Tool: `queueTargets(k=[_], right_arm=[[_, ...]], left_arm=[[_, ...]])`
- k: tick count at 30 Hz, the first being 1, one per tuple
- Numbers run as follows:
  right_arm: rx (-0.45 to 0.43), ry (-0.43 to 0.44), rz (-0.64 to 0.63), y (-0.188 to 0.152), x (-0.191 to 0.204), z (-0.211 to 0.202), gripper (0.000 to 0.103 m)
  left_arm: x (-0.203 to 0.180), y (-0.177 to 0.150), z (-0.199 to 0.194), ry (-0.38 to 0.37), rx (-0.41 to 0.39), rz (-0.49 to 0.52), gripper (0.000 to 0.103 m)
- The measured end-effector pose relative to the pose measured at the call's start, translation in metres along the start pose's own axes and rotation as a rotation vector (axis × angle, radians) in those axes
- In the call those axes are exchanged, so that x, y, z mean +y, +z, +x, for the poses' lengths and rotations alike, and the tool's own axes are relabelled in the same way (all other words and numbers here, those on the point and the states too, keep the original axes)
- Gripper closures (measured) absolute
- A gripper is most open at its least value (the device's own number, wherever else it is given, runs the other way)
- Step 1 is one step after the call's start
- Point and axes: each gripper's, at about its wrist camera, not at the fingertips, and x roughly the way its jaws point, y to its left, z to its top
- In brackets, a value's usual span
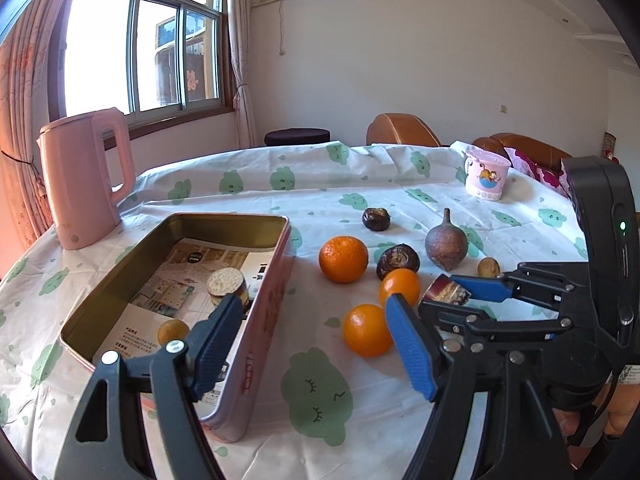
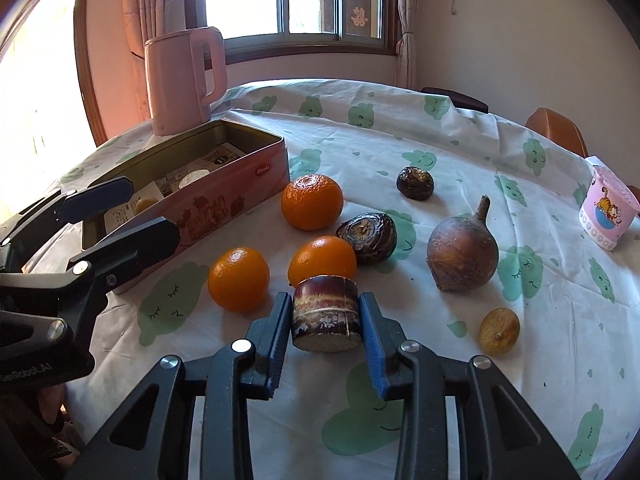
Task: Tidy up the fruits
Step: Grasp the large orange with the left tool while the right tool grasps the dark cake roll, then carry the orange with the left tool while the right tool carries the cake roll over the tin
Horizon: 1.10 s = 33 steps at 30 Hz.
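My right gripper (image 2: 326, 304) is shut on a short purple sugarcane piece (image 2: 326, 314), just above the cloth, touching an orange (image 2: 322, 260) behind it. Two more oranges (image 2: 312, 202) (image 2: 239, 279) lie nearby, with two dark water chestnuts (image 2: 367, 237) (image 2: 415, 183), a large brown bulb-shaped fruit (image 2: 462, 254) and a small yellow-brown fruit (image 2: 499, 331). My left gripper (image 1: 314, 312) is open and holds nothing, straddling the right wall of the pink tin (image 1: 280, 264). Inside the tin lie another sugarcane piece (image 1: 226, 282) and a small yellowish fruit (image 1: 173, 331).
A pink kettle (image 1: 86, 176) stands behind the tin near the table's far left edge. A pink cartoon cup (image 1: 486, 178) sits at the far right. Brown chairs (image 1: 400, 130) and a dark stool (image 1: 297, 136) stand beyond the table. The tablecloth (image 1: 320, 400) is white with green prints.
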Motion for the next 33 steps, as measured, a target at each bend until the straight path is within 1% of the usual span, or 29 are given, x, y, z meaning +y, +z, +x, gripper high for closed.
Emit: queueTargets(k=[1,3,6,8,9,10,11,12,13,16,19,26,33], right_arm=[[-0.014,-0.017,0.007,0.000,-0.002,-0.003,0.067],[-0.036,-0.047,0.029,-0.001,-0.010,-0.008,0.067],[-0.047,-0.049,0.078,-0.001,-0.024,-0.011,0.067],[-0.051,-0.039,0.105,-0.001,-0.030,-0.011,0.067],[-0.054,-0.033,0.114,-0.002,-0.032,-0.012,0.067],[-0.057,-0.030,0.119,-0.002,-0.033,-0.012,0.067],[-0.059,-0.030,0.122,-0.002,-0.033,-0.012,0.067],[-0.061,-0.029,0.122,-0.001,-0.033,-0.013,0.067],[-0.061,-0.026,0.121,-0.001,-0.032,-0.013,0.067],[-0.059,-0.017,0.123,-0.002,-0.033,-0.012,0.067],[-0.069,-0.007,0.130,-0.003,-0.035,-0.014,0.067],[-0.117,0.019,0.134,-0.005,-0.037,-0.022,0.067],[-0.168,0.020,0.132,-0.006,-0.036,-0.029,0.067]], left_arm=[[-0.004,0.001,0.003,-0.011,0.010,0.011,0.027],[-0.012,0.002,0.012,-0.040,0.056,0.026,0.027],[-0.024,0.004,0.028,-0.059,0.113,0.056,0.028],[-0.030,0.004,0.038,-0.060,0.150,0.074,0.039],[-0.031,0.003,0.044,-0.069,0.177,0.074,0.047],[-0.031,0.003,0.049,-0.082,0.205,0.064,0.051],[-0.030,0.003,0.052,-0.097,0.222,0.055,0.060],[-0.029,0.002,0.054,-0.104,0.232,0.050,0.064],[-0.028,0.002,0.055,-0.115,0.236,0.041,0.064],[-0.024,0.001,0.052,-0.130,0.223,0.018,0.065],[-0.022,0.001,0.048,-0.127,0.195,0.008,0.065],[-0.018,0.003,0.035,-0.105,0.114,-0.005,0.065],[-0.016,0.005,0.022,-0.101,0.033,-0.004,0.065]])
